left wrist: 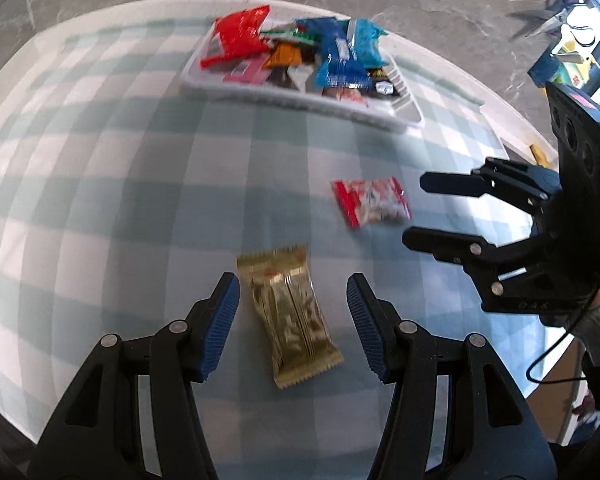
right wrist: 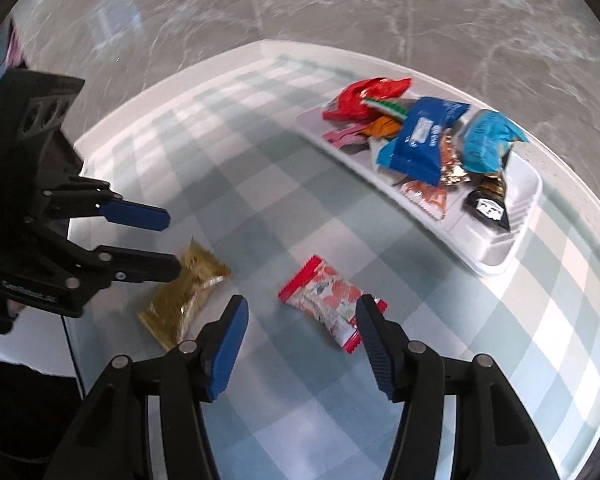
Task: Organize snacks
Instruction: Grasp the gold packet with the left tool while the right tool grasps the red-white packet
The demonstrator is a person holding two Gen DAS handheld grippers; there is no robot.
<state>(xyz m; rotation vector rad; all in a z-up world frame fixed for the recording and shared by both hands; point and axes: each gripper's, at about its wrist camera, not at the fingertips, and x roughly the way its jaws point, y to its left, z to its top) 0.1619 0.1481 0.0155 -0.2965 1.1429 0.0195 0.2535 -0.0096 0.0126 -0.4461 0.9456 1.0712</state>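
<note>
A gold snack packet (left wrist: 292, 316) lies flat on the checked tablecloth, between the fingers of my left gripper (left wrist: 292, 328), which stands open above it with clear gaps on both sides. A red-and-white packet (left wrist: 372, 202) lies further right. My right gripper (right wrist: 300, 344) is open just above that red-and-white packet (right wrist: 332, 304), whose near end sits by the right finger. The right gripper (left wrist: 412, 210) shows from the side in the left wrist view. The left gripper (right wrist: 174, 242) and the gold packet (right wrist: 184, 292) show in the right wrist view. A white tray (left wrist: 204, 80) at the back holds several wrapped snacks.
The white tray (right wrist: 492, 264) lies near the table's far edge. The checked cloth (left wrist: 100, 200) covers a white table. Grey marbled floor (right wrist: 340, 8) lies beyond. Scissors and bright clutter (left wrist: 560, 28) sit at the far right.
</note>
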